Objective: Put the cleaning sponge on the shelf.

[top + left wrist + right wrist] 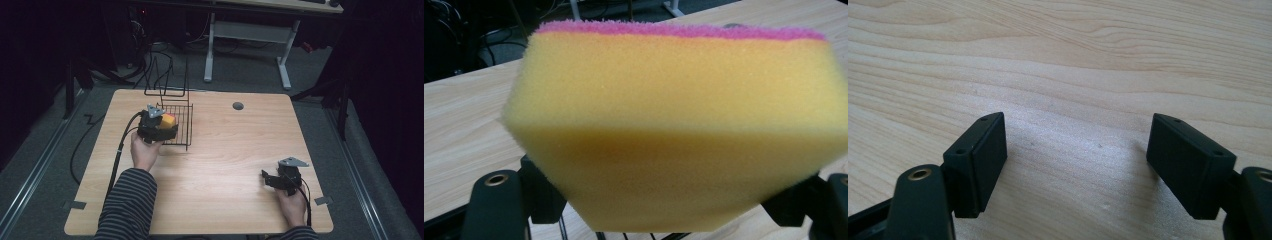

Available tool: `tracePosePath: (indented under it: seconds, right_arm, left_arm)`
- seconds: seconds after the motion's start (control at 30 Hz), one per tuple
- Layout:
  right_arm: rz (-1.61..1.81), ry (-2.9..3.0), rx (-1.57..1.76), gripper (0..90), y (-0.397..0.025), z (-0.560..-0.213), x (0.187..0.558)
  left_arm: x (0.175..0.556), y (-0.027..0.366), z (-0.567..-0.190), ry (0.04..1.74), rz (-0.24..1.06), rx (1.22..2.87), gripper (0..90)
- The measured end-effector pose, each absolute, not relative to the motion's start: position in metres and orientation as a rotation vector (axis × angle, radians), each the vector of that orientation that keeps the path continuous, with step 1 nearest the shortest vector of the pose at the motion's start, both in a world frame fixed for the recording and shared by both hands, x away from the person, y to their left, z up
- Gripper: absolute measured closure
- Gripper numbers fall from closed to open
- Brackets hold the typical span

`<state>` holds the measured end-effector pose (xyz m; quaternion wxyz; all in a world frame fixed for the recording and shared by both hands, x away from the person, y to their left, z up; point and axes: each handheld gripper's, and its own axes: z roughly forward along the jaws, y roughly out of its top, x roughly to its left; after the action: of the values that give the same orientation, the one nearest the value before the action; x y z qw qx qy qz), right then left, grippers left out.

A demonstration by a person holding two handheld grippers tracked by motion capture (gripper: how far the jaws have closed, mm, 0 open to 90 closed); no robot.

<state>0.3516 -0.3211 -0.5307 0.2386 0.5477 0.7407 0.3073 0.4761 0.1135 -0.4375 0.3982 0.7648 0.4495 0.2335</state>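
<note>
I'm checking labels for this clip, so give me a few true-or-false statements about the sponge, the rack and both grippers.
1. The left gripper holds a yellow sponge. True.
2. The sponge has a green top layer. False: it is pink.
3. The right gripper is shut on a cloth. False: its jaws are open over bare table.
4. The sponge is at the wire rack. True.
5. The rack stands at the table's right edge. False: it is at the back left.

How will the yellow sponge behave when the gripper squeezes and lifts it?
The sponge is porous foam, so it probably dents under the left gripper and weighs little. Its rough pink top layer and broad flat faces suggest it will neither slip nor roll.
</note>
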Motion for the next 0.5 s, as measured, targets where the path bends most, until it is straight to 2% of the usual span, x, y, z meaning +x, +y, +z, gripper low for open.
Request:
tracePosePath:
  seconds: [0.5]
  right_arm:
    - [0.842,2.029,1.500,24.4,-0.321,-0.531,0.352]
  left_arm:
    - [0.494,0.105,-0.451,1.196,0.531,1.949,23.2]
